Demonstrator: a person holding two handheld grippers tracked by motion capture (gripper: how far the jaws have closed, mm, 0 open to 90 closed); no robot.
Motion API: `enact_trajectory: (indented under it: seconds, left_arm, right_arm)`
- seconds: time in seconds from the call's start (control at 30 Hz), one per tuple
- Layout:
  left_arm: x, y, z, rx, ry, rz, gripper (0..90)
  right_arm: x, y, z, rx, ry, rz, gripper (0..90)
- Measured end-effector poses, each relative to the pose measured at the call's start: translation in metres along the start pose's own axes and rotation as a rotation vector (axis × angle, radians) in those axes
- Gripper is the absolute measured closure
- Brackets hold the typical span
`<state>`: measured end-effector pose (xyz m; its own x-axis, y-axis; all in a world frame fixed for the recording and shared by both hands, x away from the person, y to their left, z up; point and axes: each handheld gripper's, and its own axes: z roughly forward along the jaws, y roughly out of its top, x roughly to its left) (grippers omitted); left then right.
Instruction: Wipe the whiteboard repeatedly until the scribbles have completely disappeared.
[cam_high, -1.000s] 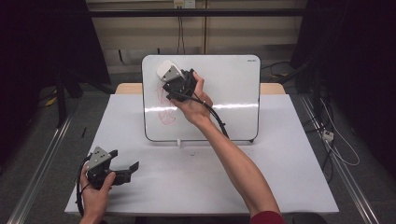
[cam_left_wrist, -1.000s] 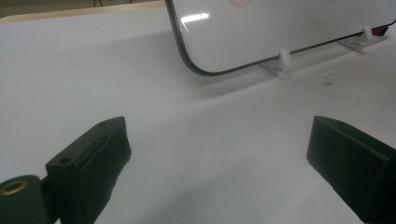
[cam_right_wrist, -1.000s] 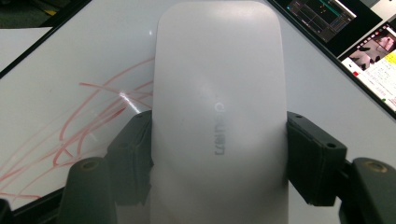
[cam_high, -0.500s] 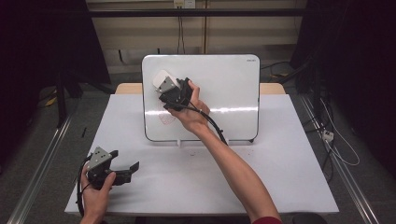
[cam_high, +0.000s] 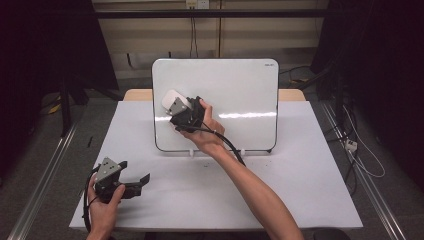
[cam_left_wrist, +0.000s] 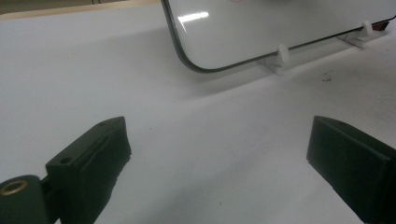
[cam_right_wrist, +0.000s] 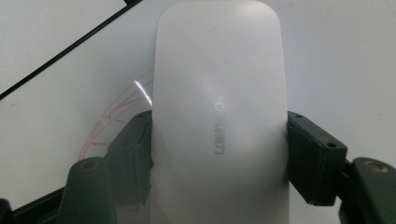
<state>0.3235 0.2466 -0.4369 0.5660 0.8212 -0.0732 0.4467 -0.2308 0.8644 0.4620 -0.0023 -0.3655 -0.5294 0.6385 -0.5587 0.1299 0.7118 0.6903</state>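
At the whiteboard's (cam_high: 235, 95) nine o'clock, my right tool (cam_high: 181, 111) clamps the eraser (cam_right_wrist: 218, 116) flat to wipe red marks (cam_right_wrist: 109, 123); left tool (cam_high: 131, 184) wide, idle on bench (cam_high: 280, 185).

A white table (cam_high: 280, 200) carries a whiteboard (cam_high: 240, 85), which stands upright on two small white feet (cam_left_wrist: 281, 52) near the table's far edge. In front of the whiteboard, tiny dark specks (cam_left_wrist: 328, 77) lie scattered on the white surface. Behind the whiteboard a strip of wooden edge (cam_high: 291, 94) shows
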Motion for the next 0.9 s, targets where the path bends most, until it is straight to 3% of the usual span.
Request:
enact_trajectory:
  seconds: [0.3,0.7,0.9]
  left_arm:
    - [0.000,-0.001,-0.001,0.001,0.000,0.001,5.8]
    - [0.002,-0.001,-0.005,-0.021,0.004,-0.011,5.8]
    - [0.002,-0.001,-0.005,-0.017,0.003,-0.012,5.8]
  right_arm:
    - [-0.011,0.006,0.002,-0.004,-0.012,0.037,31.3]
    - [-0.066,0.027,0.008,-0.007,-0.056,0.132,31.3]
    - [-0.066,0.030,0.009,-0.003,-0.083,0.131,31.3]
